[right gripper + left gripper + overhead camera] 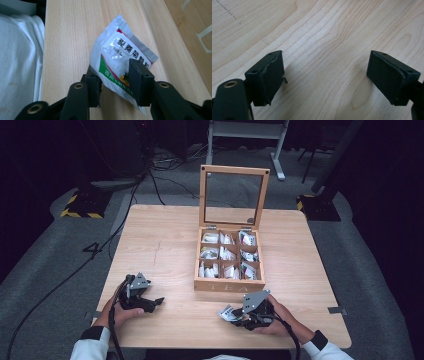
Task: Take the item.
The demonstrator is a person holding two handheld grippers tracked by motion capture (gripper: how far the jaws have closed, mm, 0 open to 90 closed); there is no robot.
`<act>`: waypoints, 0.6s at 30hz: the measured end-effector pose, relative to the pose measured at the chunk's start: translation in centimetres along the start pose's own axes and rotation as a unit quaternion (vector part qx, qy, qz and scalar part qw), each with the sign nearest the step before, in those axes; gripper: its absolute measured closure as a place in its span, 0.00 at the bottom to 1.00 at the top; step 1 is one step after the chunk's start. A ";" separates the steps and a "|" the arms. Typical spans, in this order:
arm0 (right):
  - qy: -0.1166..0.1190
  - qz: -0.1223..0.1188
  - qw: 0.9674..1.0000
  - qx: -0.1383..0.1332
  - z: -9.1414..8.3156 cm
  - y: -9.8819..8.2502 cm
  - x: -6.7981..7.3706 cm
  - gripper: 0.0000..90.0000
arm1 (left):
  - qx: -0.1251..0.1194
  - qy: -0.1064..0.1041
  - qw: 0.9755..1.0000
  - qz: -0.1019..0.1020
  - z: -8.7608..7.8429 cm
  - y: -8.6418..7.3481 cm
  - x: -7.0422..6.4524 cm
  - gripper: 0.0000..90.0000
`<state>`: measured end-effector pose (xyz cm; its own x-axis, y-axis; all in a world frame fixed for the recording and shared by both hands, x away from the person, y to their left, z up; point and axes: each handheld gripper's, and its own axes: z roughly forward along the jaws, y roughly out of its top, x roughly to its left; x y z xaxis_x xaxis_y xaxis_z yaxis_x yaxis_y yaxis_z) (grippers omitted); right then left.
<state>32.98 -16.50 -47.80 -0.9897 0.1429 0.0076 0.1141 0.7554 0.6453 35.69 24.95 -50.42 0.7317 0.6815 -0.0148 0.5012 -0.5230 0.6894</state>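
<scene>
A white sachet (117, 57) with green and red print and dark lettering lies at the table's near edge, its lower corner between the jaws of my right gripper (115, 83). The jaws stand apart and the pads do not press on the thin packet. From above, the sachet (226, 312) sits just left of my right gripper (235, 317), in front of the wooden tea box (229, 285). My left gripper (325, 75) is open over bare wood with nothing between its pads. In the high view my left gripper (156, 303) rests at the near left of the table.
The tea box has several compartments holding sachets, and its glass-paned lid (204, 195) stands upright at the back. The box's side (195, 30) lies close on the right of my right gripper. White clothing (17, 50) borders the table edge. Cables and stands are on the floor beyond.
</scene>
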 end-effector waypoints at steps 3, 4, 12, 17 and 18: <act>0.002 0.004 1.000 -0.004 0.1 -0.3 0.1 0.65 | 0.000 0.001 1.000 0.000 0.0 0.0 0.0 0.17; 0.005 0.007 1.000 -0.005 0.1 -0.3 0.1 0.62 | 0.000 0.001 1.000 -0.001 0.0 0.0 0.0 0.17; 0.017 0.017 1.000 -0.003 0.6 -0.3 0.2 0.37 | 0.001 0.002 1.000 -0.001 0.0 0.0 0.0 0.17; 0.015 0.016 1.000 -0.007 0.4 -0.2 0.4 0.31 | 0.000 0.002 1.000 -0.001 0.0 0.0 0.0 0.17; 0.013 0.016 1.000 -0.014 0.2 -0.1 0.4 0.29 | 0.000 0.002 1.000 -0.001 0.0 0.0 0.0 0.17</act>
<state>32.59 -16.40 -48.01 -0.9875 0.1497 0.0489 0.1439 0.7323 0.6656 35.67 24.95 -50.41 0.7292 0.6842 -0.0130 0.5025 -0.5224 0.6889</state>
